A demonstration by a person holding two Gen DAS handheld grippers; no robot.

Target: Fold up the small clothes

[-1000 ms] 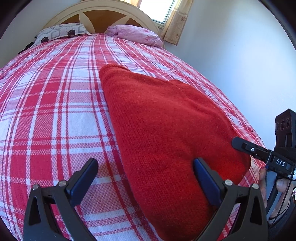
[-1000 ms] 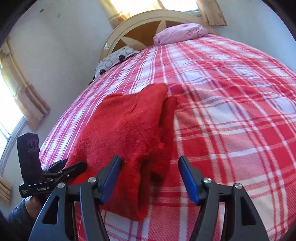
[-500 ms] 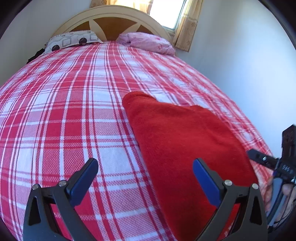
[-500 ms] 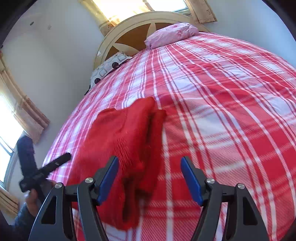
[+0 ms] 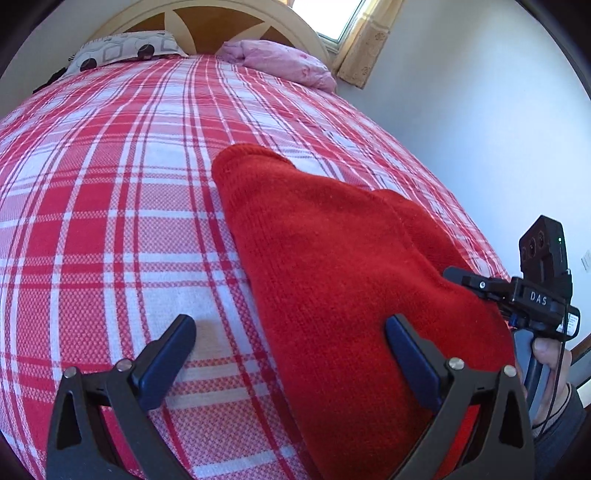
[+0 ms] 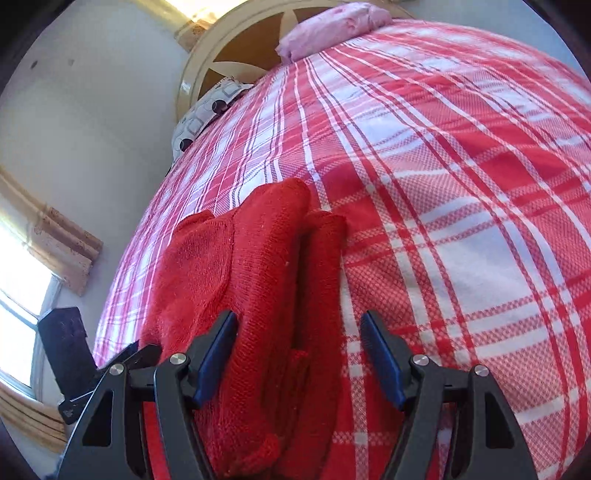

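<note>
A red knitted garment (image 5: 332,280) lies folded on the red-and-white checked bedspread (image 5: 110,221). My left gripper (image 5: 288,325) is open just above its near left edge, with the right finger over the knit and the left finger over the bedspread. In the right wrist view the same garment (image 6: 258,295) shows stacked folds along its right side. My right gripper (image 6: 300,321) hangs open over that edge, nothing pressed between its pads. A hand (image 5: 550,350) holds the right gripper's handle at the garment's far right.
A patterned pillow (image 5: 125,50) and a pink pillow (image 5: 284,62) lie at the wooden headboard (image 5: 221,22). A white wall (image 5: 480,129) runs close along the bed's right side. Curtained windows (image 6: 22,295) stand by the bed's left side.
Both grippers have shifted along the bed and now sit closer over the red garment than half a second ago. The right wrist view has rolled. The garment itself lies as before.
</note>
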